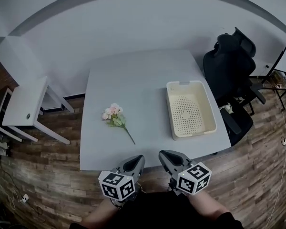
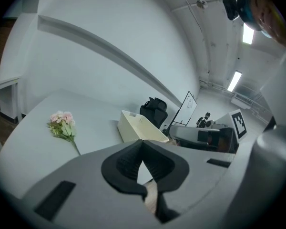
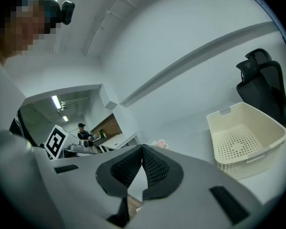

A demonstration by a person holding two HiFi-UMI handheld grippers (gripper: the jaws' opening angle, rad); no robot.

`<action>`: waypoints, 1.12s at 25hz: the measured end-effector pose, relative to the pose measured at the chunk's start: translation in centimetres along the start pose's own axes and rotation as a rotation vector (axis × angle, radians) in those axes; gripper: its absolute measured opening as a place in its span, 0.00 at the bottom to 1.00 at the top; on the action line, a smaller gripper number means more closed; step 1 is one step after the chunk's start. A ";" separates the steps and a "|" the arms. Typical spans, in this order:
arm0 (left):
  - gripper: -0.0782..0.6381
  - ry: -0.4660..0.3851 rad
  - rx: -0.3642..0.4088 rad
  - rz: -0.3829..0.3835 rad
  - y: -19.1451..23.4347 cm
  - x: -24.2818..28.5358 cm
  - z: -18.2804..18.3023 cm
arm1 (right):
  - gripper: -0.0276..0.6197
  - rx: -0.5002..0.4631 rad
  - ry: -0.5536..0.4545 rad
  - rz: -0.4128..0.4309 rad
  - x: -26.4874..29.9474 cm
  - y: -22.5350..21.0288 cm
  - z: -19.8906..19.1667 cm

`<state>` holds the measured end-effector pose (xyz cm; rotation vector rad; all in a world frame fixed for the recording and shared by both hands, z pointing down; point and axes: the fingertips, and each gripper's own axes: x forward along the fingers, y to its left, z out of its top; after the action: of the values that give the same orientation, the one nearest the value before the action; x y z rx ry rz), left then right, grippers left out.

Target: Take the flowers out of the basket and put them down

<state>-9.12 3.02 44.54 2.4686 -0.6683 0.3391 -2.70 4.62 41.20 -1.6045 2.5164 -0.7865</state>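
Observation:
A small bunch of pink flowers [image 1: 115, 116] with a green stem lies flat on the grey table [image 1: 138, 80], left of centre. The same flowers [image 2: 62, 124] show in the left gripper view, and a pink tip of them [image 3: 159, 143] peeks over the jaws in the right gripper view. The cream basket [image 1: 189, 109] stands empty at the table's right side. My left gripper [image 1: 136, 162] and right gripper [image 1: 168, 158] hover side by side at the table's near edge, both shut with nothing between their jaws.
A black office chair [image 1: 233, 66] stands right of the table, close behind the basket. A white side table [image 1: 26, 104] stands to the left. The floor is wood planks, with cables at the right edge.

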 end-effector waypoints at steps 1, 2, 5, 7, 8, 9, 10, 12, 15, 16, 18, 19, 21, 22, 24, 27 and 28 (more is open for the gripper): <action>0.12 -0.001 0.004 0.001 -1.0 0.4 -0.2 | 0.08 0.005 0.002 0.003 -1.0 -0.2 -0.4; 0.12 -0.002 0.008 0.004 -1.8 0.7 -0.5 | 0.08 0.014 0.004 0.008 -2.0 -0.4 -0.7; 0.12 -0.013 0.017 0.020 -4.2 1.2 -1.0 | 0.08 0.033 -0.003 0.022 -4.5 -1.2 -1.0; 0.12 -0.021 0.023 0.032 -5.5 1.5 -1.5 | 0.08 0.038 -0.014 0.032 -5.9 -1.8 -0.7; 0.12 -0.025 0.024 0.039 -6.1 1.6 -1.7 | 0.08 0.040 -0.017 0.039 -6.5 -2.0 -0.7; 0.12 -0.029 0.024 0.048 -6.7 1.6 -1.9 | 0.08 0.041 -0.020 0.047 -7.0 -2.1 -0.7; 0.12 -0.034 0.025 0.057 -7.1 1.6 -2.0 | 0.08 0.042 -0.022 0.054 -7.5 -2.2 -0.7; 0.12 -0.043 0.026 0.079 -7.7 1.5 -2.3 | 0.08 0.044 -0.024 0.067 -8.3 -2.3 -0.8; 0.12 -0.047 0.021 0.105 -8.5 1.5 -3.0 | 0.08 0.049 -0.017 0.081 -9.4 -2.7 -1.2; 0.12 -0.046 0.019 0.110 -8.8 1.5 -3.3 | 0.08 0.050 -0.011 0.085 -9.6 -2.7 -1.4; 0.12 -0.042 0.013 0.116 -9.1 1.7 -3.9 | 0.08 0.051 0.000 0.092 -10.0 -2.8 -1.9; 0.12 -0.040 0.012 0.117 -9.3 1.7 -4.1 | 0.08 0.051 0.005 0.095 -10.2 -2.8 -2.1; 0.12 -0.037 0.011 0.117 -9.6 1.9 -4.5 | 0.08 0.050 0.013 0.096 -10.5 -2.9 -2.5; 0.12 -0.035 0.011 0.116 -9.7 2.0 -4.7 | 0.08 0.051 0.016 0.095 -10.7 -3.0 -2.6; 0.12 -0.031 0.012 0.112 -9.9 2.1 -5.0 | 0.08 0.052 0.021 0.094 -10.9 -3.1 -2.9; 0.12 -0.027 0.015 0.106 -10.1 2.3 -5.2 | 0.08 0.056 0.026 0.092 -11.1 -3.1 -3.2; 0.12 -0.026 0.017 0.104 -10.2 2.3 -5.2 | 0.08 0.057 0.027 0.091 -11.1 -3.1 -3.3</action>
<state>-2.35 12.47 45.09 2.4633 -0.8102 0.3537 3.99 14.40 42.99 -1.4605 2.5396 -0.8668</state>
